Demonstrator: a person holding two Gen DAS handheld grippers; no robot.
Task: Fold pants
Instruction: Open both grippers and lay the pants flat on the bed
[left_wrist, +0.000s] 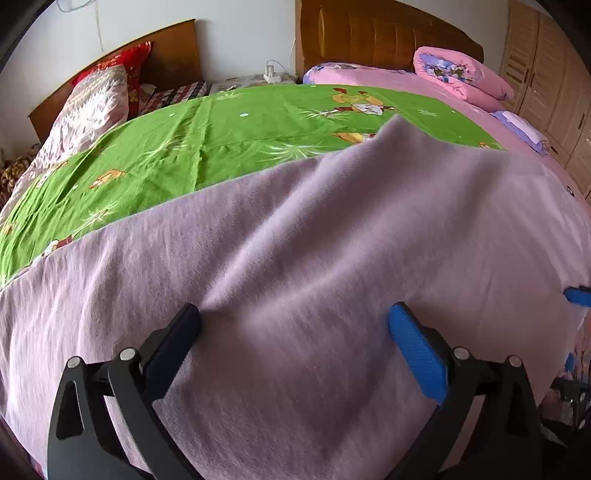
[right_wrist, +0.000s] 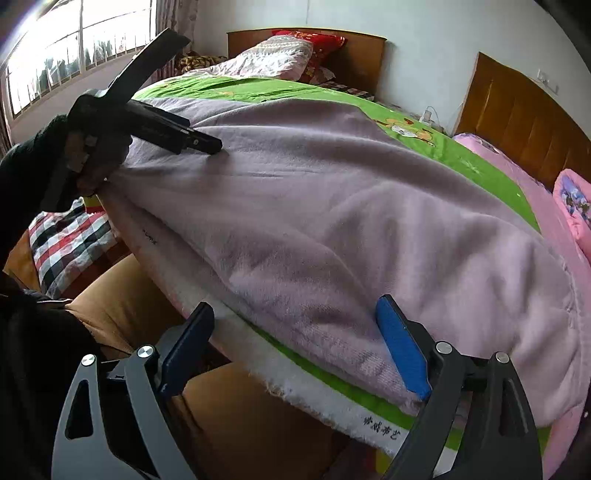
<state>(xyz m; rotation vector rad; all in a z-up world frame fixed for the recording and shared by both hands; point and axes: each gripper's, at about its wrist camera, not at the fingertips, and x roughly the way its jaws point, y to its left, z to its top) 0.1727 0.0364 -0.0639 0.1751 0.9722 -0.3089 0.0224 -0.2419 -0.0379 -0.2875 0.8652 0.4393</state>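
white hem (right_wrist: 314, 391) — printed characters (right_wrist: 380, 421), unreadable — under pants (right_wrist: 332, 206)

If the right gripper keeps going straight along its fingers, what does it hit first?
Most likely the lilac pants: the right gripper stands open at the bed's near edge, angled down onto the fabric's near hem. Depth is unclear, so the white cloth edge beneath might be touched first.

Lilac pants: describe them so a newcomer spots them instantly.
Start at the green cartoon-print sheet covering the bed. The lilac pants lie spread over its near edge. They are the only plain, fuzzy fabric; the neighbouring bedding is printed or pink.
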